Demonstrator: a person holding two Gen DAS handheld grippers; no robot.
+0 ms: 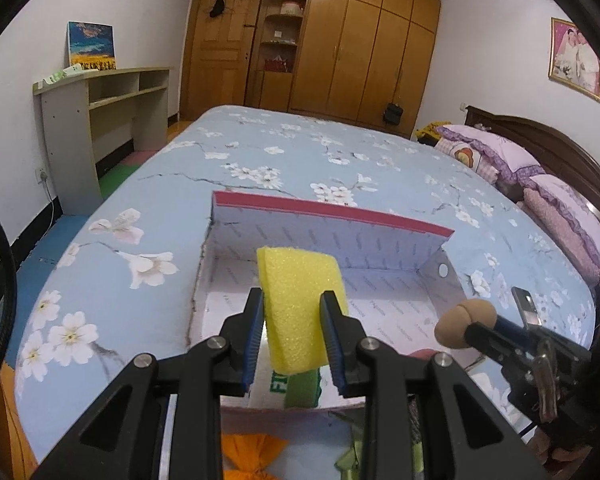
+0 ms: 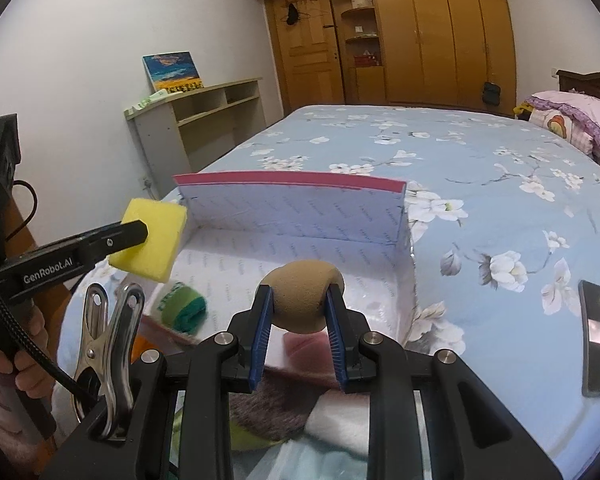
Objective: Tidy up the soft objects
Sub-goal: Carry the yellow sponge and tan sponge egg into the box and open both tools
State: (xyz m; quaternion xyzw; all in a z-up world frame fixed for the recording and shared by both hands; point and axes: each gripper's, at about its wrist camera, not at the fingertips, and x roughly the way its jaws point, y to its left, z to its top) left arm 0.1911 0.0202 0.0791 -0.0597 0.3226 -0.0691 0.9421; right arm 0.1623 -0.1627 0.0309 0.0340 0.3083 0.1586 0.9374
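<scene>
My left gripper (image 1: 292, 336) is shut on a yellow sponge (image 1: 302, 312) and holds it above the near part of an open white box with a pink rim (image 1: 332, 210). The sponge also shows in the right wrist view (image 2: 150, 240). My right gripper (image 2: 300, 314) is shut on a tan egg-shaped makeup sponge (image 2: 304, 300), held over the box's near right part (image 2: 296, 216); it shows in the left wrist view (image 1: 462, 320). A green sponge (image 2: 186, 312) lies inside the box at its near left.
The box sits on a blue flowered bed (image 1: 300, 160). A dark phone (image 2: 598, 332) lies on the bed to the right. Soft cloths (image 2: 300, 408), orange, grey and white, lie near the box's front edge. Pillows (image 1: 500, 152) are at the headboard.
</scene>
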